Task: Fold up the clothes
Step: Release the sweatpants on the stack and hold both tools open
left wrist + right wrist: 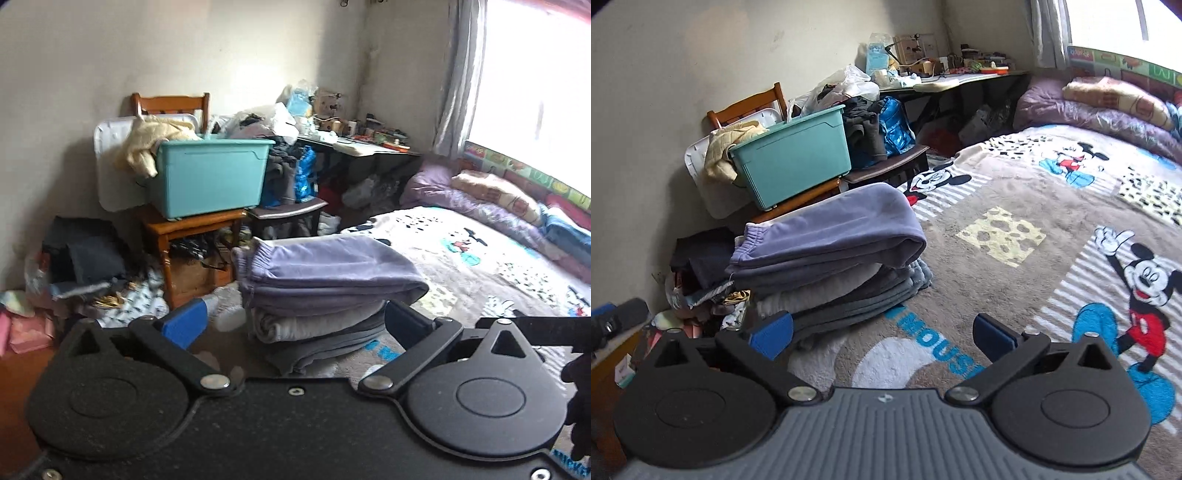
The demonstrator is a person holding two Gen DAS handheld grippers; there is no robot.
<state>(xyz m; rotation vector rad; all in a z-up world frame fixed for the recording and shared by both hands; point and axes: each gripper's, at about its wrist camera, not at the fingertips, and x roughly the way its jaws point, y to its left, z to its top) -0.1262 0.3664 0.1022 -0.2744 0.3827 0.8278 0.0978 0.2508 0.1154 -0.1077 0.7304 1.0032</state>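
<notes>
A stack of folded clothes sits at the left edge of the bed, with folded lavender sweatpants (321, 266) on top of grey garments (314, 328). The stack also shows in the right wrist view, with the lavender sweatpants (831, 232) uppermost. My left gripper (295, 325) is open and empty, its blue-padded fingers spread just in front of the stack. My right gripper (882, 332) is open and empty, hovering over the blanket just right of the stack's base.
The bed carries a Mickey Mouse blanket (1015, 229) with rolled quilts (1100, 107) by the window. A teal bin (210, 177) sits on a wooden chair (177, 229). Clothes lie piled on the floor (81, 258). A cluttered desk (362, 144) stands at the back.
</notes>
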